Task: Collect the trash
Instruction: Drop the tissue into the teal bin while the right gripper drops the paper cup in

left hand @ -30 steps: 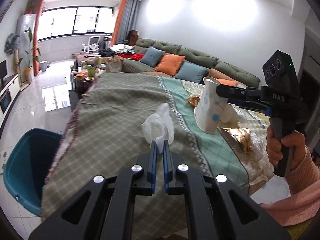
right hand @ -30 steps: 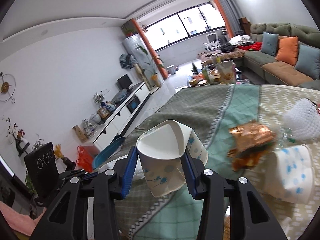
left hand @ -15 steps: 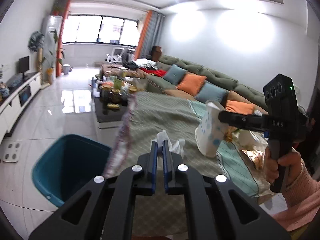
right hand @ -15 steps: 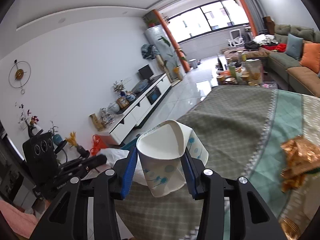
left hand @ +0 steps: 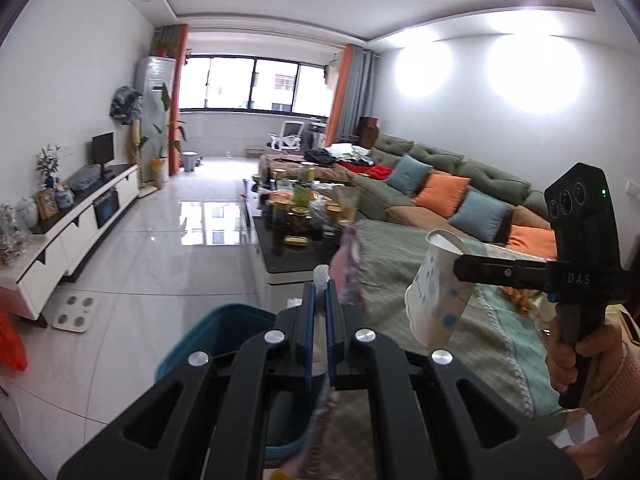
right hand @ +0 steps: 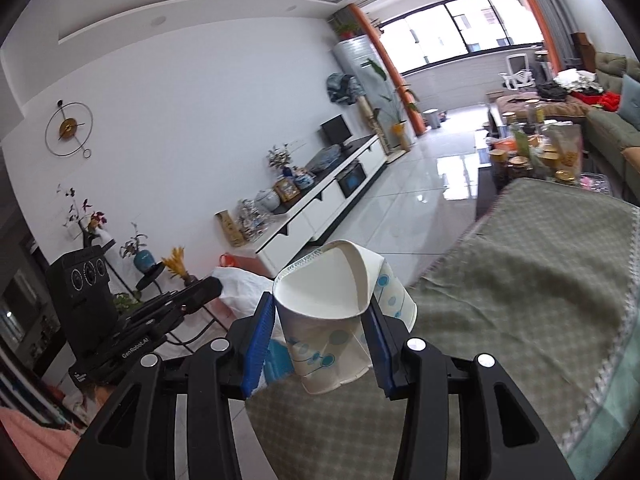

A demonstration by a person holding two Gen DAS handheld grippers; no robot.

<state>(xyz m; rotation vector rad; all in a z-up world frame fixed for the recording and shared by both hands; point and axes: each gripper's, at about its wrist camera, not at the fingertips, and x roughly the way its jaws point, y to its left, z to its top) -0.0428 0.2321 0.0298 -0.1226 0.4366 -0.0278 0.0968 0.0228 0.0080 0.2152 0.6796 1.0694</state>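
Most of the teal bin (left hand: 224,332) is hidden behind the left gripper (left hand: 319,304), so only a curved plastic rim shows, down on the glossy tiled floor (left hand: 168,248) past the table edge. The table's woven checked cloth (right hand: 532,280) blurs at its fringe. Long living room, green sofa (left hand: 452,172) along the wall.

The right gripper (right hand: 320,320) has its jaws part-way closed, squeezing a crumpled paper cup (right hand: 328,312), white with blue dots, over the table edge. The left one's jaws are pinched tight on a wad of white tissue (left hand: 320,276), mostly hidden between the blue pads.
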